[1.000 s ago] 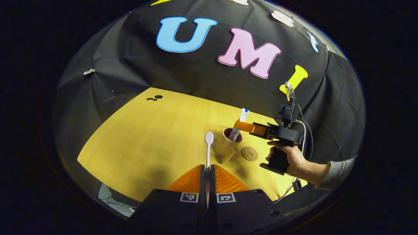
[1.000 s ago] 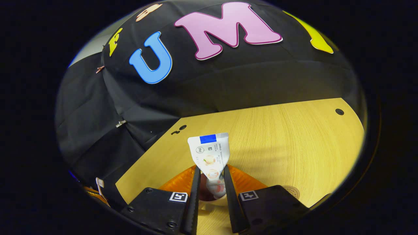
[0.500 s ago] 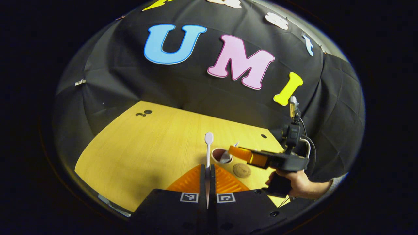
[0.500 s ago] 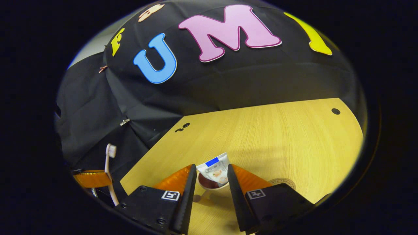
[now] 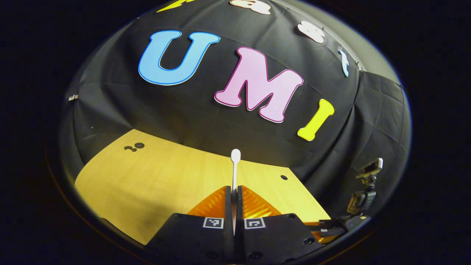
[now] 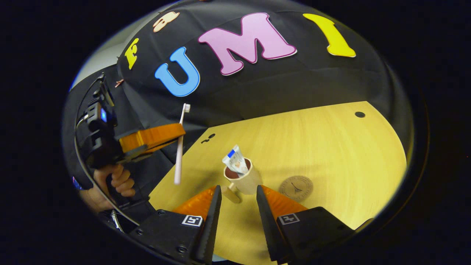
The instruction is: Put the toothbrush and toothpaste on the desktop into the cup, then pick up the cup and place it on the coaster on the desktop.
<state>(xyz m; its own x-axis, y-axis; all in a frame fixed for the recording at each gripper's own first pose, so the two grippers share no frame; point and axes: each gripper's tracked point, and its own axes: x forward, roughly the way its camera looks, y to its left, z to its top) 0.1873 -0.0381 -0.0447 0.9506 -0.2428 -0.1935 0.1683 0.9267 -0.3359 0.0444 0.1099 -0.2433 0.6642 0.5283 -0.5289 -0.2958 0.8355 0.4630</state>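
The left gripper, clamped on the toothbrush held near-upright above the desktop, hangs left of the cup holding the toothpaste, just beyond the right gripper, whose fingers stand apart

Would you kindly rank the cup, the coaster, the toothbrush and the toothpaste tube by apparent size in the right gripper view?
1. Toothbrush, the longest, though nearer the camera.
2. Cup.
3. Coaster, close to the cup, so unsure.
4. Toothpaste tube, partly hidden inside the cup.
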